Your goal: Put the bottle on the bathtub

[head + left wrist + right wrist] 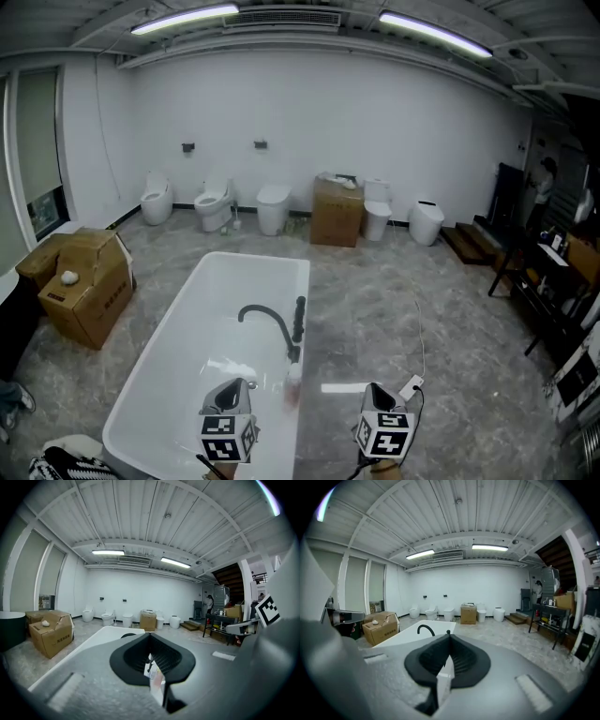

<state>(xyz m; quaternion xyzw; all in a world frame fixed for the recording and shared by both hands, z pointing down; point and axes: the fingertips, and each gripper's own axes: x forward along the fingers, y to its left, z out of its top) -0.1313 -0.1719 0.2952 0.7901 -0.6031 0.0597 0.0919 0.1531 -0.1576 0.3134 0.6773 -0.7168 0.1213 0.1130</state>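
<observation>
Standing on the bathtub (155,352) rim beside the black faucet (274,323), the bottle (292,382) looks small, light and rigid, probably slick plastic that tips easily. You'd take it around the body, below the cap. Your left tongs (150,637) are pressed together on nothing. Your right tongs (449,637) look pressed together and empty too.

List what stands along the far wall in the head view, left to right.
first toilet → second toilet → third toilet → cardboard box → fourth toilet → fifth toilet
</observation>
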